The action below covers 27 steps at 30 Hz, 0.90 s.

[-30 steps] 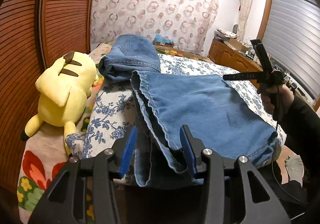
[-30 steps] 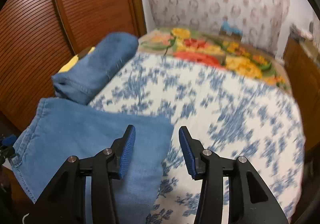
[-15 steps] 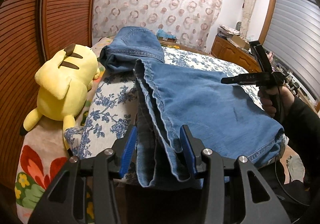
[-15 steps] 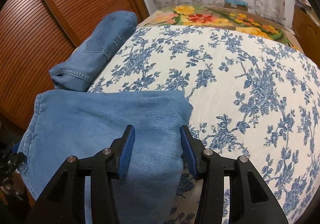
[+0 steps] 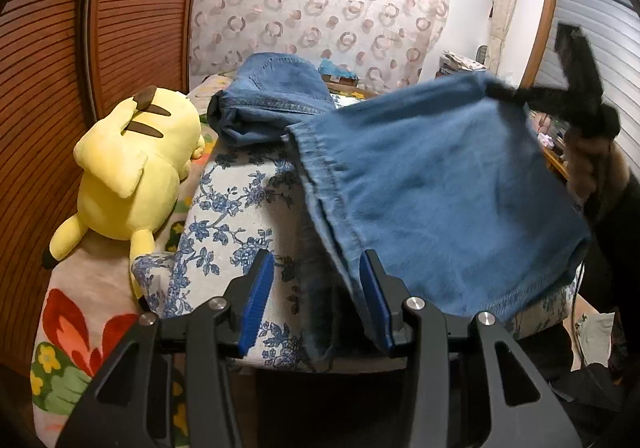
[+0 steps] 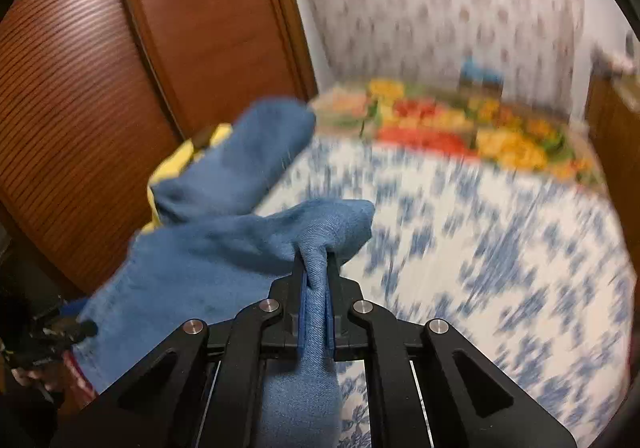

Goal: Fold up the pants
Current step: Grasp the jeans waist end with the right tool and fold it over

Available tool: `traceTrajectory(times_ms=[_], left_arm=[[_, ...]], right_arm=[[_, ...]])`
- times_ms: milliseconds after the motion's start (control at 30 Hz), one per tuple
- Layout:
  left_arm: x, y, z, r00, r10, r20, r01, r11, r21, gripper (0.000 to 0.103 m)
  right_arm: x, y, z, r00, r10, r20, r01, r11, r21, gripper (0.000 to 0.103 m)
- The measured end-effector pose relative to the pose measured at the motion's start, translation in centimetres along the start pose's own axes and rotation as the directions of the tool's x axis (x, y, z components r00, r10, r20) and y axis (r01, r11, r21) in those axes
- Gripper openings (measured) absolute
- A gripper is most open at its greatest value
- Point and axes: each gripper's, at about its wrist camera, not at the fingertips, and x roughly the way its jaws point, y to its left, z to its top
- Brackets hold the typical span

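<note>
The blue denim pants [image 5: 432, 183] lie partly folded on the bed, their far part bunched near the wall. My right gripper [image 6: 315, 280] is shut on a fold of the pants [image 6: 224, 268] and holds it lifted off the bed; it also shows in the left wrist view [image 5: 504, 93], blurred, at the raised corner. My left gripper [image 5: 316, 304] is open, and the near hem edge of the pants runs between its blue pads without being pinched.
A yellow plush toy [image 5: 128, 175] lies at the left by the wooden slatted doors [image 5: 100, 27]. The floral bedsheet [image 6: 480, 248] covers the bed, with a flowered blanket [image 6: 460, 127] at its far end. A wooden dresser [image 5: 552, 151] stands on the right.
My right gripper has shut on the pants' far edge and lifted it up off the bed. My left gripper has stayed open at the near hem.
</note>
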Motion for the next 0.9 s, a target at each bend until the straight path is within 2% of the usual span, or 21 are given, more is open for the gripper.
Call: traceTrajectory(times_ms=[167, 267, 367, 433, 533, 600, 667, 900], left_arm=[[0.1, -0.4, 0.5, 1.000, -0.007, 0.008, 0.007, 1.000, 0.011, 0.044], [0.3, -1.1, 1.2, 1.000, -0.016, 0.019, 0.015, 1.000, 0.026, 0.044], [0.7, -2.4, 2.3, 0.999, -0.032, 0.033, 0.030, 0.998, 0.052, 0.044], [1.1, -3.4, 3.1, 0.998, -0.043, 0.038, 0.040, 0.996, 0.073, 0.044], [2.2, -5.2, 4.1, 0.997, -0.070, 0.039, 0.066, 0.993, 0.101, 0.044], [3.1, -6.9, 4.9, 0.995, -0.094, 0.034, 0.089, 0.988, 0.124, 0.044], [4.0, -8.7, 5.6, 0.993, -0.119, 0.027, 0.113, 0.982, 0.153, 0.044], [6.9, -15.5, 7.5, 0.981, -0.194, -0.001, 0.189, 0.953, 0.237, 0.044]], right_arm=[[-2.9, -0.6, 3.3, 0.994, -0.092, 0.054, 0.094, 0.994, -0.048, 0.004], [-3.2, -3.5, 3.9, 0.977, -0.209, 0.050, 0.212, 0.976, -0.056, 0.004], [-2.7, -8.7, 3.6, 0.949, -0.316, 0.009, 0.316, 0.949, -0.003, 0.004], [-2.0, -12.1, 2.9, 0.933, -0.358, -0.041, 0.359, 0.933, 0.032, 0.005], [-0.9, -15.8, 1.3, 0.913, -0.389, -0.123, 0.400, 0.913, 0.076, 0.012], [-1.2, -17.3, 0.1, 0.903, -0.408, -0.135, 0.422, 0.901, 0.103, 0.021], [-2.4, -18.2, -1.1, 0.917, -0.377, -0.135, 0.395, 0.906, 0.150, 0.033], [-6.6, -16.1, -6.8, 0.948, -0.294, -0.121, 0.311, 0.937, 0.159, 0.035]])
